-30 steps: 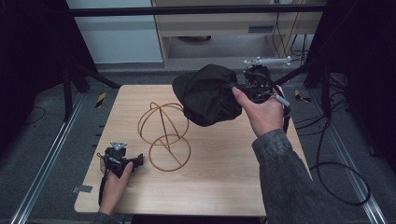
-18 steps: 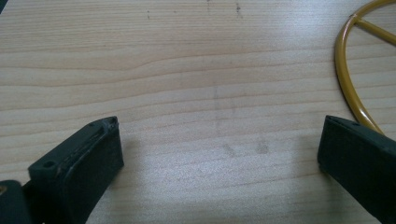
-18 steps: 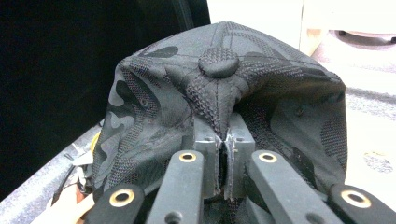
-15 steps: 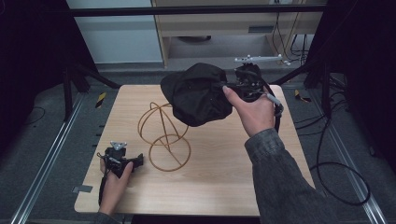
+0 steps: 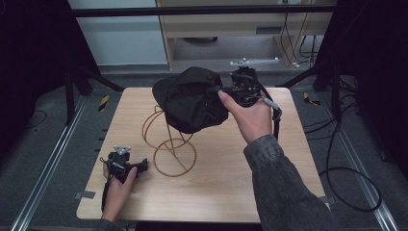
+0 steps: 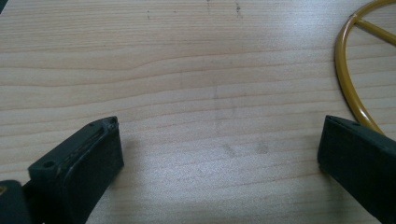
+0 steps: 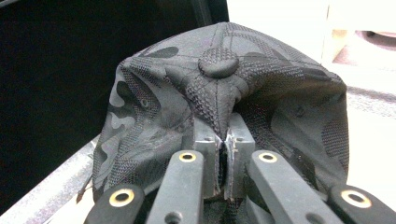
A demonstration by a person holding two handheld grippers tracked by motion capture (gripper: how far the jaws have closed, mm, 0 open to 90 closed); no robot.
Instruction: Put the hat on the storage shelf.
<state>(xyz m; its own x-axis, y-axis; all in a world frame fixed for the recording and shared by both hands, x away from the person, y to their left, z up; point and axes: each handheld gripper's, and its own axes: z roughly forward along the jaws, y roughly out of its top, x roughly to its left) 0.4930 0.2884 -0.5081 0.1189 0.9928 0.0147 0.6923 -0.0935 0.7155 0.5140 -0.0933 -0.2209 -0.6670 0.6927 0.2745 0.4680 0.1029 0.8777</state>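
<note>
A black camouflage cap (image 5: 192, 98) hangs in the air over the top of a yellow wire stand (image 5: 166, 139) that rises from the middle of the wooden table (image 5: 216, 187). My right gripper (image 5: 226, 91) is shut on the cap's crown fabric, just below its top button (image 7: 218, 63); the jaws stand pressed together on a fold of cloth. My left gripper (image 5: 144, 166) rests low at the table's front left with its jaws wide apart and nothing between them (image 6: 219, 140). The stand's round base ring (image 6: 348, 88) lies just beyond its right jaw.
Dark frame posts and rails run along both sides of the table. Cables (image 5: 346, 173) trail on the floor at the right. A cabinet (image 5: 231, 29) stands behind the table. Bare wood lies at the front right (image 5: 231, 183).
My right hand has carried the cap leftward, from the table's back right to over the wire stand's top. The left gripper has stayed put.
</note>
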